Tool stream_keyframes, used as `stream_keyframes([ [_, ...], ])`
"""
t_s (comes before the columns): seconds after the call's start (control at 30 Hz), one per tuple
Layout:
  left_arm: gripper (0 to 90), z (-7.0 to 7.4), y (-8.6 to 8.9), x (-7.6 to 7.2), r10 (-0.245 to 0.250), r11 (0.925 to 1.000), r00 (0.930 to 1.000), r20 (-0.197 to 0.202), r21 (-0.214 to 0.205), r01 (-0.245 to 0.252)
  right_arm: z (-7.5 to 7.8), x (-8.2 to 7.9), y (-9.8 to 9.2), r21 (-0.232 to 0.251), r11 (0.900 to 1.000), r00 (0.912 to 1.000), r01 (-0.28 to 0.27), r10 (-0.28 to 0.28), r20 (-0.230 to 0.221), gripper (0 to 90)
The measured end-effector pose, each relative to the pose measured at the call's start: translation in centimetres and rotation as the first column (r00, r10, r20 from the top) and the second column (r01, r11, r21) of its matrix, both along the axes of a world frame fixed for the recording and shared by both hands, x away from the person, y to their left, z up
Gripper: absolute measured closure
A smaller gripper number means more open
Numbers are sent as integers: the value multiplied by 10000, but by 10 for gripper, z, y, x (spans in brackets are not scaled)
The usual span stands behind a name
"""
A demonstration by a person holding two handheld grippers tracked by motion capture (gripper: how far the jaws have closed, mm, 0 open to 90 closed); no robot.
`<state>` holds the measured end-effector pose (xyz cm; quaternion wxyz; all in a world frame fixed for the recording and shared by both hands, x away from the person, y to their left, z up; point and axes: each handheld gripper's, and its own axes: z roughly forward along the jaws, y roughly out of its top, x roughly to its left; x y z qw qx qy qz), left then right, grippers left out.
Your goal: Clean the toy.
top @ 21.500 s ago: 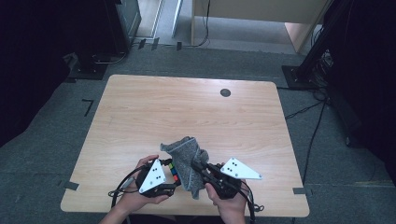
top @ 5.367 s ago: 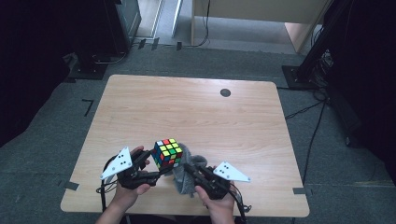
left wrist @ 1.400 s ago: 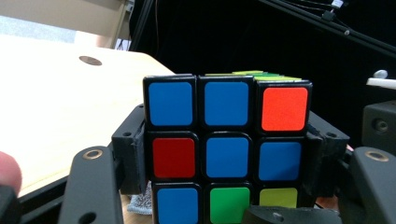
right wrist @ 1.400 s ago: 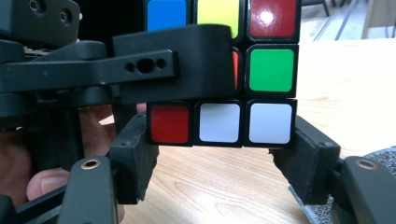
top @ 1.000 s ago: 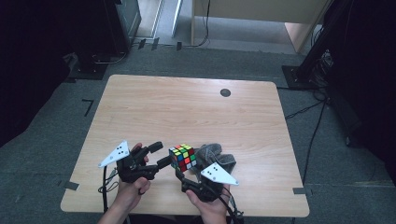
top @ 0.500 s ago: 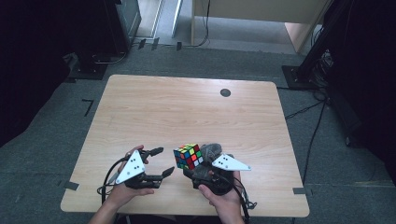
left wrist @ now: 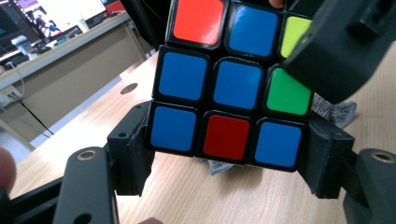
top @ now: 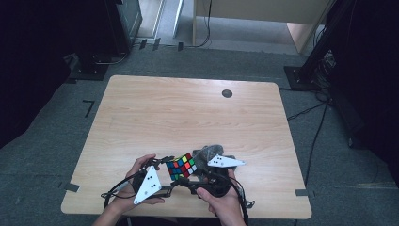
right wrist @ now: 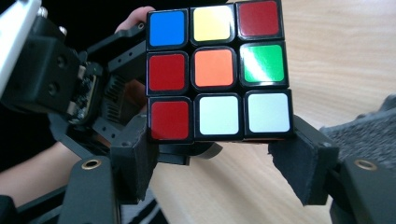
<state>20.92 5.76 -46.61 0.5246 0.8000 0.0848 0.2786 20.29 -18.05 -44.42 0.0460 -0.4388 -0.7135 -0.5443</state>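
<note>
A scrambled Rubik's cube [top: 181,167] is held above the table's near edge between both grippers. My left gripper [top: 172,172] reaches it from the left. Its jaws have just been closing, and its pads [left wrist: 136,150] now press on the bottom row of the mostly blue face [left wrist: 231,81]. My right gripper [top: 193,174] comes from the right, and its pads [right wrist: 299,161] clamp the row with a red and two white stickers [right wrist: 218,114]. A jaw of the right gripper [left wrist: 348,44] covers the cube's upper right corner in the left gripper view.
A crumpled grey cloth [top: 210,153] lies on the wooden table [top: 188,113] just behind and right of the cube. A dark round grommet [top: 227,93] sits near the far edge. Black stands and cables ring the table on the carpet.
My left gripper has moved right and down to the cube, and its jaws have closed onto it. The right gripper has kept the cube almost still.
</note>
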Motion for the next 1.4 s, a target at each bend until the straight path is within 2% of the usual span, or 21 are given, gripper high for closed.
stream_keyframes([
  [0.07,308,-1,0,0,-22,10000,10000,36,25,22,-1,1,-1,170,9998,9998,-45,48,-176,341],
  [0.13,319,-3,-2,-2,-15,9999,9999,171,151,13,-3,5,-5,440,9989,9977,-184,212,-650,340],
  [0.17,325,-3,-2,-2,-15,9999,9999,171,151,13,-3,5,-5,440,9989,9977,-184,212,-650,340],
  [0.2,331,-4,-4,-3,79,9997,9993,368,227,-88,-5,7,-8,653,9978,9959,-142,200,-886,338],
  [0.27,334,-4,-5,-4,120,9996,9988,468,249,-132,-5,8,-10,799,9968,9952,-76,154,-963,333],
  [0.3,335,-4,-7,-5,129,9994,9982,590,312,-148,-6,9,-12,1090,9940,9937,41,82,-1115,323],
  [0.57,335,-4,-6,-4,-67,9998,9991,422,196,59,-5,6,-12,1167,9928,9968,280,-190,-772,334],
  [0.63,328,-5,-6,-3,-53,10000,9996,273,51,51,-2,3,-9,813,9956,9977,469,-426,-536,338],
  [0.8,288,-5,-8,-3,54,10000,9999,127,46,-55,-2,2,-5,578,9972,9976,466,-435,-533,339],
  [0.9,339,-5,-8,-5,52,9999,9996,281,89,-54,-2,2,-5,596,9969,9973,522,-489,-552,338],
  [1.0,341,-4,-6,-3,48,10000,9998,189,-85,-47,-2,5,-6,853,9957,9982,351,-308,-514,320],
  [1.1,342,-3,1,3,275,9991,9995,-178,-333,-281,2,7,-13,1075,9939,9992,245,-208,-351,193],
  [1.13,342,-3,1,3,275,9991,9995,-178,-333,-281,4,8,-17,1240,9919,9995,261,-240,-183,172],
  [1.17,342,-2,8,8,350,9976,9981,-510,-575,-379,7,8,-22,1427,9892,9994,342,-344,-6,167],
  [1.2,342,-2,8,8,350,9976,9981,-510,-575,-379,8,8,-27,1481,9876,9983,519,-554,194,166],
  [1.23,343,0,15,14,325,9953,9948,-964,-873,-410,9,9,-32,1238,9889,9949,826,-890,471,167],
  [1.27,342,1,19,16,301,9937,9925,-1182,-1033,-424,9,10,-35,572,9897,9866,1311,-1359,902,171],
  [1.3,342,2,22,18,296,9916,9897,-1401,-1202,-467,7,11,-38,-377,9804,9737,1933,-1870,1299,176],
  [1.33,342,2,22,18,296,9916,9897,-1401,-1202,-467,2,13,-40,-1228,9607,9598,2490,-2278,1640,177],
  [1.37,343,4,27,21,343,9887,9831,-1801,-1373,-597,-6,16,-42,-1927,9358,9480,2953,-2621,1803,180],
  [1.4,342,4,27,21,343,9887,9831,-1801,-1373,-597,-14,19,-45,-2301,9170,9418,3258,-2936,1637,183],
])
